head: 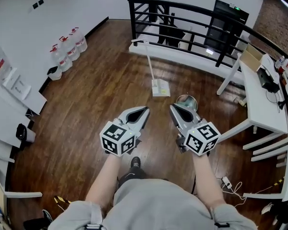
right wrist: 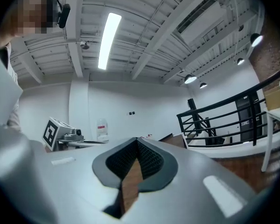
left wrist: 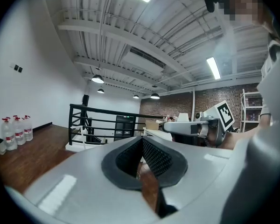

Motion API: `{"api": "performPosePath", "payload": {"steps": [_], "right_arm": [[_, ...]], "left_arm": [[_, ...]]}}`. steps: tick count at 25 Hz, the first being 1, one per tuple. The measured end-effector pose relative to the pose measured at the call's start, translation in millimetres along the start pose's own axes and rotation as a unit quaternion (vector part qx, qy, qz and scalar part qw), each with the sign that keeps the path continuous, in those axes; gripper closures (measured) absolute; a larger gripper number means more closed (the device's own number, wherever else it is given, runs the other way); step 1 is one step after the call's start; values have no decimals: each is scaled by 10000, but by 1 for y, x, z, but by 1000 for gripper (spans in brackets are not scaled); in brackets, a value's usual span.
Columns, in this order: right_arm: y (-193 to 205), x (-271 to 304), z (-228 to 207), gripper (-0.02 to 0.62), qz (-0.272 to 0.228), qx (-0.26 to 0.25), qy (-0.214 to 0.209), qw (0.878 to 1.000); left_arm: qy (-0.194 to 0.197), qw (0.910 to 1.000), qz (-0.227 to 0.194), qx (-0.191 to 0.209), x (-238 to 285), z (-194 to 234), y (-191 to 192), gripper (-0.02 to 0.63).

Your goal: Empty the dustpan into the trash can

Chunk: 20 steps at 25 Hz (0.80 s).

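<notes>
Left claw [head: 144,111] and right claw [head: 174,108] both pressed together, empty; dustpan [head: 160,87] stands ahead on the floor [head: 101,95] near the trash can [head: 186,101]; best spread one claw, then meet its upright handle [head: 149,61] squarely.

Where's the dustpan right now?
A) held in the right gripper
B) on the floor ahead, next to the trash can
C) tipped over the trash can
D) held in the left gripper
B: the dustpan sits on the wood floor beside the trash can. The left gripper and right gripper are both shut on nothing.
</notes>
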State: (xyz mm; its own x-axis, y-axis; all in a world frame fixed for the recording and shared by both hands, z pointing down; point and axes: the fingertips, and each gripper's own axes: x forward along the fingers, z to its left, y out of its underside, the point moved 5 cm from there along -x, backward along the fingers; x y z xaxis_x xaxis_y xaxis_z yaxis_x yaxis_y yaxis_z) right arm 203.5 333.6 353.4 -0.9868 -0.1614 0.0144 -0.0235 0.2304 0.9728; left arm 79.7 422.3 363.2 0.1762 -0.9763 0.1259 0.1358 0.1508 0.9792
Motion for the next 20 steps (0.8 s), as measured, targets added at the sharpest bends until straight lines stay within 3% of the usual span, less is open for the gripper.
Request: {"api": "performPosePath", "payload": {"steps": [11,20], "right_arm": [[-16,154,-20,595,57,-185,564,9982],[-20,230,-97,595,177,-256,730,9968]], "left_arm": [[588,9982,114,38,37,162,-30,600],[738,9972,136,-9,118,243,-38,600]]}}
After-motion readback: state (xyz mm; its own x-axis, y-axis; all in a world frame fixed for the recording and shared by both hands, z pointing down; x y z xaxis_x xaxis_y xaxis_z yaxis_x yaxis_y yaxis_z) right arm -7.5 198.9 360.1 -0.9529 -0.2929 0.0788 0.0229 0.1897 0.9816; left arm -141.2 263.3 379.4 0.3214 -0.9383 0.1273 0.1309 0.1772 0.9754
